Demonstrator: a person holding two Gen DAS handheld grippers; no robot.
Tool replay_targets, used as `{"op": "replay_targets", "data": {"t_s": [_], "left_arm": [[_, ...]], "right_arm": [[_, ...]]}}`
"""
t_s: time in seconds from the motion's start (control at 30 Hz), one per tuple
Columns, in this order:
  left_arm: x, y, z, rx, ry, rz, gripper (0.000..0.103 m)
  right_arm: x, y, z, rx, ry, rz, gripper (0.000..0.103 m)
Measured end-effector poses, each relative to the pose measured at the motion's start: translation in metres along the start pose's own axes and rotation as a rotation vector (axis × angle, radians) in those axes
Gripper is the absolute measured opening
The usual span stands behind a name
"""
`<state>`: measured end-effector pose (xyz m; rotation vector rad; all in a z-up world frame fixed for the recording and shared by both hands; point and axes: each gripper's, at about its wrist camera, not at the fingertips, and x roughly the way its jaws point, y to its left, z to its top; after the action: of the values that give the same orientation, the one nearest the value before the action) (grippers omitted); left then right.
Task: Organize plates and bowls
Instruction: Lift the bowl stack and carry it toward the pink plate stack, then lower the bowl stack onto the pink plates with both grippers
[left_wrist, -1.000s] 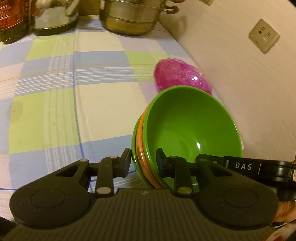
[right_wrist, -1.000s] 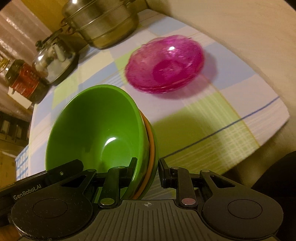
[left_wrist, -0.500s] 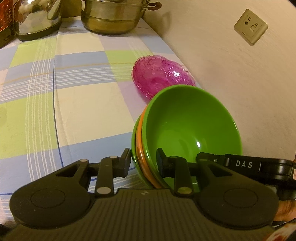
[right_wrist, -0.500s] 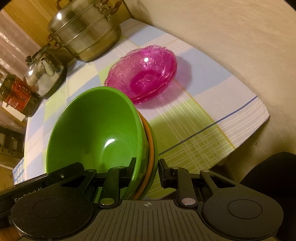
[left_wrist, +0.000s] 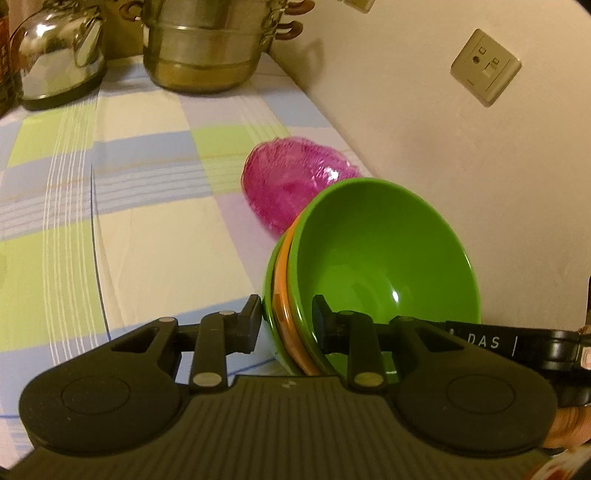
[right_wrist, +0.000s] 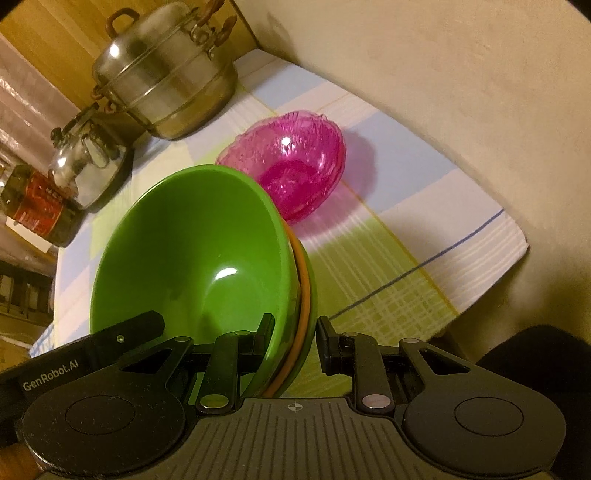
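Note:
A nested stack of bowls (left_wrist: 373, 258), green inside, orange in the middle and green outside, hangs above the table, held by both grippers. My left gripper (left_wrist: 288, 325) is shut on the stack's rim. My right gripper (right_wrist: 295, 341) is shut on the rim of the same stack (right_wrist: 192, 258) from the opposite side. A pink glass bowl (left_wrist: 291, 184) sits on the checked tablecloth just beyond the stack, near the wall; it also shows in the right wrist view (right_wrist: 291, 166).
A steel steamer pot (left_wrist: 207, 44) and a kettle (left_wrist: 59, 51) stand at the table's far end, with a dark bottle (right_wrist: 37, 206) beside them. A wall with a socket (left_wrist: 484, 66) runs along the right. The table edge (right_wrist: 491, 280) is close on the right.
Both grippers with the bowl stack have moved forward toward the pink bowl and the far pots. The grip on the stack is unchanged.

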<state>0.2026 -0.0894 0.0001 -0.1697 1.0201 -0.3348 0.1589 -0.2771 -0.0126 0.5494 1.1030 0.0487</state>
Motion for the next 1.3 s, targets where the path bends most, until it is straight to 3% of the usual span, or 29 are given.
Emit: {"op": "replay_targets", "data": {"t_s": [0.63,1.0,1.3], "left_arm": [[0.029,-0.018,0.077,0.019,-0.023,-0.014,0.025],[0.08,-0.016,0.126,0.004,0.003,0.009,0.025],[0.116,-0.005,0.134,-0.013,0.05,0.024,0.025]], "right_arm": [[0.002,0.006,0.076,-0.024,-0.057,-0.008,0.024],[0.042,0.004,0.139,-0.039,-0.054,-0.016,0.024],[0.079,-0.004,0.162,-0.029,-0.021,-0.027,0.024]]}}
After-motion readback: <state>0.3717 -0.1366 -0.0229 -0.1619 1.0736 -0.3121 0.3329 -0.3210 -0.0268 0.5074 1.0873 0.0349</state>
